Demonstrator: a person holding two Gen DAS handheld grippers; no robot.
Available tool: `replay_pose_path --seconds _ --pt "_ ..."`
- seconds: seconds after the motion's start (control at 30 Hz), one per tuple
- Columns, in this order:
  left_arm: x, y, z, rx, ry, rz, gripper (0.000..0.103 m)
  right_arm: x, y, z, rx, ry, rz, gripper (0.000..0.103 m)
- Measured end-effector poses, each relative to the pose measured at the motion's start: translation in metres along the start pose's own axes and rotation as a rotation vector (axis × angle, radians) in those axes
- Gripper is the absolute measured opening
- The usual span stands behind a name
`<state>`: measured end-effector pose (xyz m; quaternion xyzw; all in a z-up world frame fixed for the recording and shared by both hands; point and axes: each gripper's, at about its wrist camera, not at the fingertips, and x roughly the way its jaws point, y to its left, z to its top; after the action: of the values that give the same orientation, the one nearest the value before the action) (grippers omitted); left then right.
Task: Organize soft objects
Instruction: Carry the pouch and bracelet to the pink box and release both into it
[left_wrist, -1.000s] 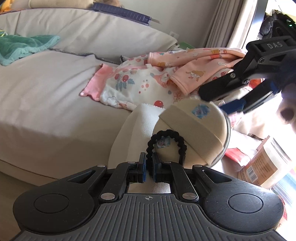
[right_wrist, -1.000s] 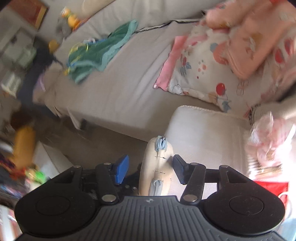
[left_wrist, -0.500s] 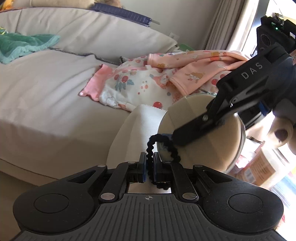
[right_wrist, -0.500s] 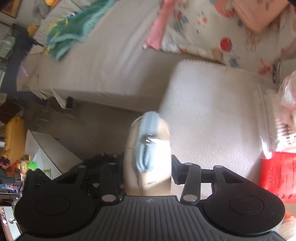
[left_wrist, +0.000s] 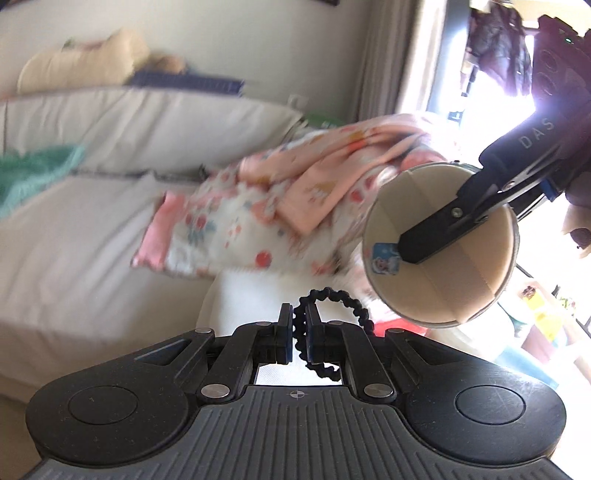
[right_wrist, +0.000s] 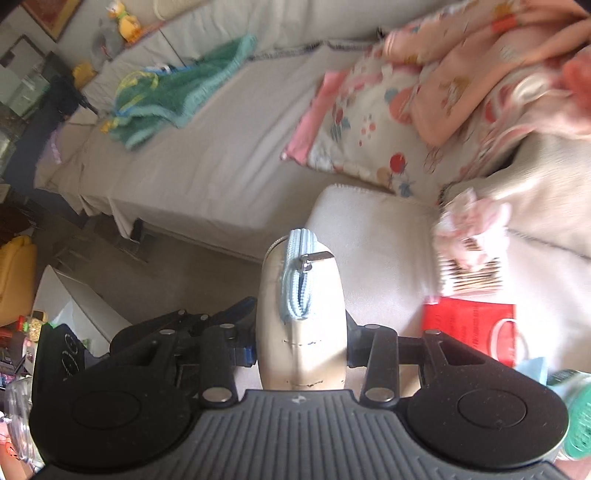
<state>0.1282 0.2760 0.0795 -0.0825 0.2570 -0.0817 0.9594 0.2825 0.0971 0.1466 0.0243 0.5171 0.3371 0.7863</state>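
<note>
While right gripper (right_wrist: 301, 356) clamps round beige zip pouch (right_wrist: 301, 317), left gripper (left_wrist: 300, 338) pinches black braided loop (left_wrist: 341, 301).

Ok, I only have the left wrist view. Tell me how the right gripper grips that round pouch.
Observer: The right gripper is shut on the pouch, one finger against each flat side.
Operator: Report the zipper.
Observer: The light blue zipper runs along the edge facing the camera, with its metal pull near the far end.
Operator: Name any soft thing on the sofa that I miss.
Observer: A yellow plush toy sits at the far end of the sofa, beyond the green towel.
</note>
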Motion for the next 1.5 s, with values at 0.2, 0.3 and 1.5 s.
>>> replay_pose_path --seconds 0.2,0.3,1.5 --pt "-0.022 -0.066 0.041 0.123 -0.052 -0.009 0.009 -0.091 -0.025 -0.028 -0.008 -0.16 -0.001 0.04" --pt "-0.025 -0.112 0.06 0.2 -0.064 -0.041 0.009 -0.142 -0.054 -0.052 0.015 -0.244 -0.019 0.04" --pt "0.104 -0.297 0.04 0.087 0.067 -0.373 0.013 -0.188 -0.305 -0.148 0.231 -0.384 -0.27 0.044"
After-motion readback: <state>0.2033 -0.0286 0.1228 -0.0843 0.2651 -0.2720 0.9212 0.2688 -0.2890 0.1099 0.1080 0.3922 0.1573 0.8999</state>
